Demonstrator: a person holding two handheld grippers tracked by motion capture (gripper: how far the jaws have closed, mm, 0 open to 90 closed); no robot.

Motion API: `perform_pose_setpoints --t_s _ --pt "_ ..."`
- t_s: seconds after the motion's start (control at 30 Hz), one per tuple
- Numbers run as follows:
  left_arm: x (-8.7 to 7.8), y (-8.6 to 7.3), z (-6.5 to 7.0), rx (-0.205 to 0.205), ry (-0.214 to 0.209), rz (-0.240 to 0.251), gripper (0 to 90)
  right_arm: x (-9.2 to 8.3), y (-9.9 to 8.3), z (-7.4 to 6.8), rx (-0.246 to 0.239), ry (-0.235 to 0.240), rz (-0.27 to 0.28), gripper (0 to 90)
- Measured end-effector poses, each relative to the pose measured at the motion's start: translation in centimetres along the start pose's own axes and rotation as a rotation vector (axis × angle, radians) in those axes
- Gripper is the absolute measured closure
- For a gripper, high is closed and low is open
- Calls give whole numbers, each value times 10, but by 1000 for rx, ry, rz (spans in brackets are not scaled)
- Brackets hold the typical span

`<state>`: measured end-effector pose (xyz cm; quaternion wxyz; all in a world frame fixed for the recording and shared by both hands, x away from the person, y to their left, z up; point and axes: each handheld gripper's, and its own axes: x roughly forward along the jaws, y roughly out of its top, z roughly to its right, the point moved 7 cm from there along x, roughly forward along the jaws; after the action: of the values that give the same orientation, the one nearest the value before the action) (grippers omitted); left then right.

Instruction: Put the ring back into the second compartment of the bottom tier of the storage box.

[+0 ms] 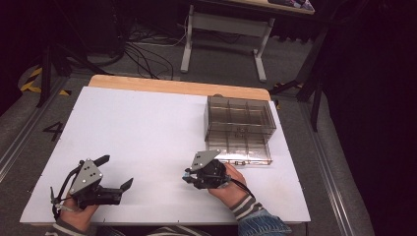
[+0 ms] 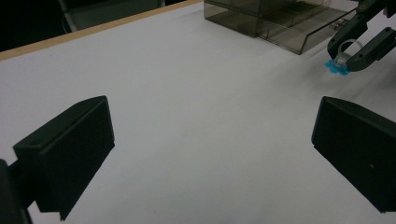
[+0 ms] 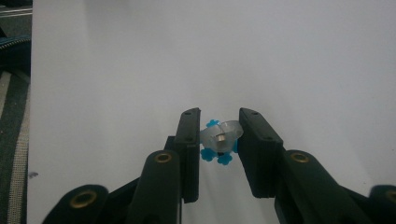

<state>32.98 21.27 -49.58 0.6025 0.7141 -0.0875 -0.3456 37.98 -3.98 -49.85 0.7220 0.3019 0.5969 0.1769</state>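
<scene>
My right gripper [image 3: 220, 116] is shut on a small clear ring with a blue flower-shaped ornament [image 3: 220, 139], just above the white tabletop [image 3: 140, 70]. In the left gripper view, the ring [image 2: 338, 64] hangs between the right gripper's [image 2: 349, 55] black jaws at the upper right. In the high view, the right gripper [image 1: 188, 175] sits in front of the open drawer, pointing left. My left gripper [image 1: 118, 171] rests near the front left of the table, open, with nothing between its jaws [image 2: 214, 105].
A smoky transparent drawer box [image 1: 239, 115] stands at the right rear of the white board [image 1: 147, 123], its lower drawer [image 1: 244, 153] pulled out toward me. A wooden edge [image 1: 172, 86] runs along the far side. Cables and a desk frame lie on the floor beyond.
</scene>
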Motion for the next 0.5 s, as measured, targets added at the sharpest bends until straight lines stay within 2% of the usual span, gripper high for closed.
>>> perform_pose_setpoints --t_s 0.5 --pt "0 0 0 -1 -1 0 0 -12 1 7 17 -41 35 703"
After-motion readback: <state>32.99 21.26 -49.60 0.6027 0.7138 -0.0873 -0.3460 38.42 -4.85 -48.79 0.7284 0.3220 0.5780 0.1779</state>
